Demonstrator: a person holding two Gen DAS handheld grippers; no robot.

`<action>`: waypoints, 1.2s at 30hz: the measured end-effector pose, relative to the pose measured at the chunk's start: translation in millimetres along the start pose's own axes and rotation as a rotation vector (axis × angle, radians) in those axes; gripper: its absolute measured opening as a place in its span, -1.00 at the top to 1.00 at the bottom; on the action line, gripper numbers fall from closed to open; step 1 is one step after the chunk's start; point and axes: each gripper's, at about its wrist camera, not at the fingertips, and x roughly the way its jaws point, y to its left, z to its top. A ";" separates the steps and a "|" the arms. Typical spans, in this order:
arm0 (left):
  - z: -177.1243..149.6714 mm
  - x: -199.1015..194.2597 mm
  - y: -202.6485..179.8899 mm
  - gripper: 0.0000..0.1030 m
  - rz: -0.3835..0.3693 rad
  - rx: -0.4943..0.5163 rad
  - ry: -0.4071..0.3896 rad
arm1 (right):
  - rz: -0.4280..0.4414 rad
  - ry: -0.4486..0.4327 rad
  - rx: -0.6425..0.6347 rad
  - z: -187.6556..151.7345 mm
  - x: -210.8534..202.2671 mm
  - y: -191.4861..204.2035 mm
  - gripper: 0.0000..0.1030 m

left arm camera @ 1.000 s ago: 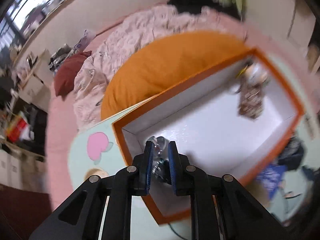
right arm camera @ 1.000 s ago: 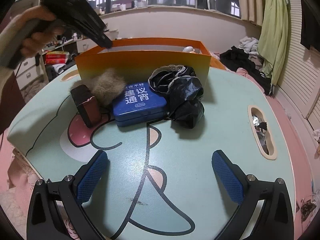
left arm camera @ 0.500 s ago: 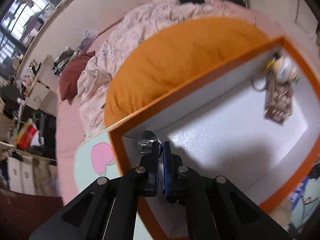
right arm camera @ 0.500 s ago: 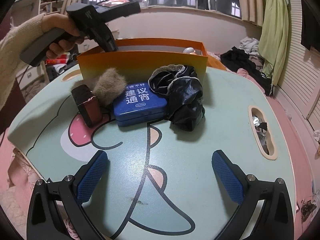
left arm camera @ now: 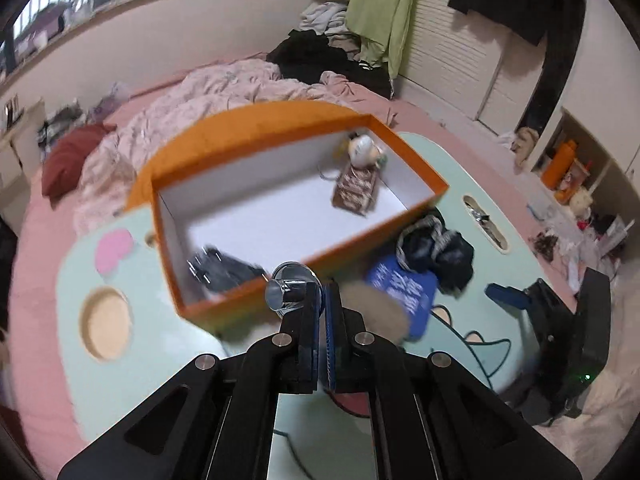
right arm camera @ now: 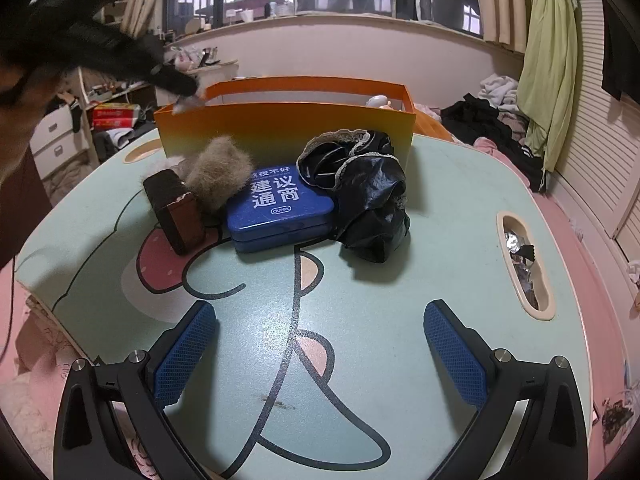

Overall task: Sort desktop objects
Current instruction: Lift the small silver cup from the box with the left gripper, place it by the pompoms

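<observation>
An orange box (left arm camera: 280, 276) with a white inside stands on the mint cartoon table (right arm camera: 440, 208). It holds a brown packet (left arm camera: 356, 192), a round toy (left arm camera: 362, 150) and a dark item (left arm camera: 224, 270) at its near corner. My left gripper (left arm camera: 320, 300) is above the box's near wall, its jaws closed together, with a shiny metal knob (left arm camera: 288, 288) at its left fingertip. My right gripper (right arm camera: 318, 344) is open and empty low over the table. Ahead of it lie a blue tin (right arm camera: 280, 204), a black cloth bundle (right arm camera: 360, 184), a fur ball (right arm camera: 218, 172) and a brown block (right arm camera: 172, 210).
The box (right arm camera: 288, 128) stands behind the items in the right wrist view. The left hand and gripper (right arm camera: 120, 52) show at upper left there. A slot (right arm camera: 524, 264) in the table's right side holds foil scraps. A bed with pink bedding (left arm camera: 200, 92) lies beyond.
My left gripper has pulled back and up out of the box; a dark item now lies in the box's near corner. My right gripper has not moved.
</observation>
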 end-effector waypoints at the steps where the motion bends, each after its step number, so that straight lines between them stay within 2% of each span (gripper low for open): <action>1: -4.0 1.0 -1.5 0.94 -0.017 -0.009 -0.004 | 0.001 0.000 0.000 -0.1 0.0 -0.1 -1.00; 4: -9.6 7.8 -8.8 0.94 -0.012 0.003 -0.008 | 0.000 0.000 0.000 -0.1 0.0 0.4 -1.00; 5: -8.8 12.7 -8.0 0.94 0.012 0.007 -0.005 | 0.000 0.000 0.000 -0.1 0.1 0.4 -1.00; 7: -5.7 22.7 -8.9 0.91 0.111 0.002 -0.005 | 0.001 0.000 0.000 -0.3 -0.1 0.1 -1.00; 9: -7.0 22.1 -10.9 0.80 0.153 0.017 -0.056 | 0.001 0.000 0.000 -0.4 -0.1 0.1 -1.00; 12: -15.0 6.0 -22.2 0.38 0.106 0.055 -0.149 | 0.000 0.000 0.000 -0.5 0.0 0.3 -1.00; 14: -19.0 -4.6 -23.6 -0.47 0.104 0.063 -0.163 | 0.001 0.000 0.000 -0.6 -0.1 0.2 -1.00; 15: -22.4 -9.8 -22.9 -0.58 0.120 0.067 -0.172 | 0.001 0.000 0.000 -0.7 -0.1 0.2 -1.00; 17: -33.9 -15.6 -21.8 -0.60 0.169 0.071 -0.171 | 0.001 -0.001 0.000 -0.7 -0.1 0.2 -1.00; 20: -62.8 -15.1 -18.8 -0.60 0.237 0.077 -0.124 | 0.001 -0.001 0.000 -0.9 -0.1 0.2 -1.00; 22: -86.6 -8.5 -15.0 -0.60 0.293 0.043 -0.111 | 0.001 -0.001 0.000 -1.0 -0.1 0.0 -1.00; 23: -95.3 -2.8 -12.8 -0.60 0.309 0.025 -0.100 | 0.001 -0.001 -0.001 -0.9 -0.4 -0.3 -1.00; 25: -109.0 16.5 -4.7 -0.62 0.281 -0.053 -0.054 | 0.001 -0.001 -0.002 -0.6 -0.3 -0.5 -1.00; 26: -113.7 20.5 1.1 -0.81 0.233 -0.112 -0.077 | 0.002 -0.001 -0.002 -0.6 -0.3 -0.4 -1.00; 27: -116.7 22.2 3.4 -0.87 0.230 -0.152 -0.128 | 0.001 0.001 -0.003 -0.7 0.1 -0.2 -1.00; 28: -117.1 28.9 0.2 -0.97 0.288 -0.151 -0.144 | 0.001 -0.001 -0.005 -0.3 0.0 0.0 -1.00; 33: -119.7 40.8 -12.0 -0.99 0.272 -0.116 -0.216 | 0.002 -0.001 -0.004 1.4 -0.6 0.8 -1.00; 36: -119.6 41.3 -9.9 -0.99 0.264 -0.111 -0.225 | 0.001 0.000 -0.005 2.1 -1.6 1.6 -1.00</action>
